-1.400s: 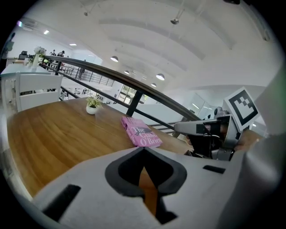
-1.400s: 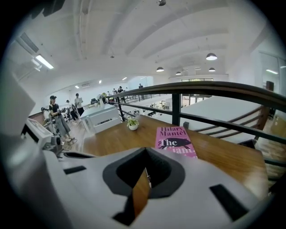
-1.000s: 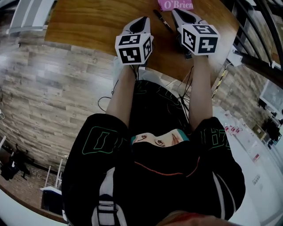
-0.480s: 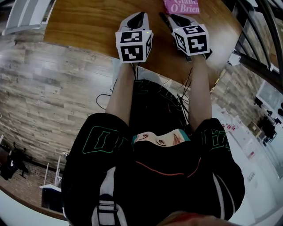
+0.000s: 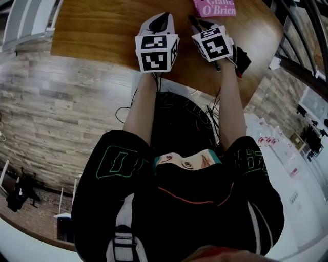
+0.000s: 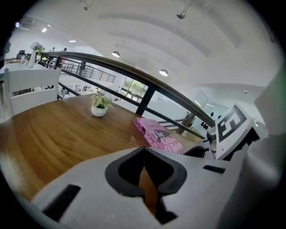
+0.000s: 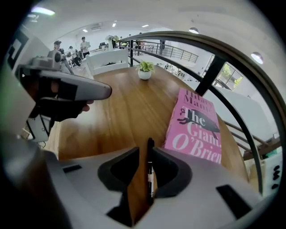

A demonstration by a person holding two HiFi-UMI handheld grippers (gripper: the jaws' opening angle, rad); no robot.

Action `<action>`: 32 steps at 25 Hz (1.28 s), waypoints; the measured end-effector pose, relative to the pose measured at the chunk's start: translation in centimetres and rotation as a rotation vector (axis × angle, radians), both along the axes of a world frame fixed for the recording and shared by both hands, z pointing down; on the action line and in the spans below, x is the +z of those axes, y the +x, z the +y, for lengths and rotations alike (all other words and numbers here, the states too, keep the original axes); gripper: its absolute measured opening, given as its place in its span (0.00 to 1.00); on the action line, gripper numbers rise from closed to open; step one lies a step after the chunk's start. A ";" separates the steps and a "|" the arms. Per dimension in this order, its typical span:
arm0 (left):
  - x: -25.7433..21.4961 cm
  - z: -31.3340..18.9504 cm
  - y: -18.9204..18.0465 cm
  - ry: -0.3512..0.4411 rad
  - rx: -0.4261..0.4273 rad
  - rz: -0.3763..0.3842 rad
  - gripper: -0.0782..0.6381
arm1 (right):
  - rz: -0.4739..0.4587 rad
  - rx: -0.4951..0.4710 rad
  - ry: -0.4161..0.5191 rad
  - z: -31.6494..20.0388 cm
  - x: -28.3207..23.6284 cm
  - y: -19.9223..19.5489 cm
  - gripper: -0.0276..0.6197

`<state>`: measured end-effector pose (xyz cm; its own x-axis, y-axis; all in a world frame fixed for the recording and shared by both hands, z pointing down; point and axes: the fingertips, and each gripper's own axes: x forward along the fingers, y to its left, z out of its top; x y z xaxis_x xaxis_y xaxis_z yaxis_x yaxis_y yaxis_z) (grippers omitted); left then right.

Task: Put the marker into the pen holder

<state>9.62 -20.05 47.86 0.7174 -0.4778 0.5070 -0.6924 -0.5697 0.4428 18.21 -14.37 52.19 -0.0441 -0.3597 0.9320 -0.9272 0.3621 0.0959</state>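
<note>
A thin black marker (image 7: 150, 173) lies on the wooden table (image 7: 120, 116), pointing away from me. My right gripper (image 7: 145, 152) is tilted steeply down over it. Its jaws have just been opening and the marker lies between them, close to the right-hand jaw, with bare wood showing on its other side. In the head view only the marker's far end (image 5: 191, 19) shows past the right gripper (image 5: 199, 24). My left gripper (image 5: 160, 20) hovers beside it to the left, jaw tips together on nothing (image 6: 144, 151). I see no clear pen holder.
A pink book (image 7: 194, 120) lies just right of the marker, also in the head view (image 5: 215, 7). A small potted plant (image 6: 98, 109) stands farther back. A black object (image 5: 242, 59) sits by my right wrist. A dark railing (image 7: 214, 67) borders the table's far side.
My right gripper has dropped and tipped downward over the marker, its cube rolling as it went. The left gripper has shifted slightly forward.
</note>
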 end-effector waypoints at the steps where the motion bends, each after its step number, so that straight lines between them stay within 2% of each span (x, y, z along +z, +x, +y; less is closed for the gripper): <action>1: 0.1 0.0 0.1 -0.003 0.008 0.003 0.12 | 0.000 0.011 -0.012 0.1 0.3 0.0 0.19; 12: 0.1 -0.1 1.8 -0.016 0.107 0.031 0.12 | 0.021 0.064 -0.075 -0.6 2.4 1.2 0.21; 22: 1.2 -1.1 1.1 -0.047 0.093 0.036 0.12 | -0.004 0.060 -0.135 -1.0 3.8 1.0 0.21; 28: 1.5 -1.0 1.0 -0.057 0.082 0.048 0.12 | -0.042 0.075 -0.161 -0.7 3.8 0.8 0.15; 32: 0.8 -1.0 1.2 -0.047 0.077 0.060 0.12 | -0.043 0.058 -0.159 -0.7 3.8 0.4 0.14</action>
<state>10.81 -21.01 48.61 0.7806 -0.3967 0.4830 -0.6190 -0.5977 0.5095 18.62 -15.12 56.03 -0.0686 -0.2114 0.9750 -0.9491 0.3151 0.0016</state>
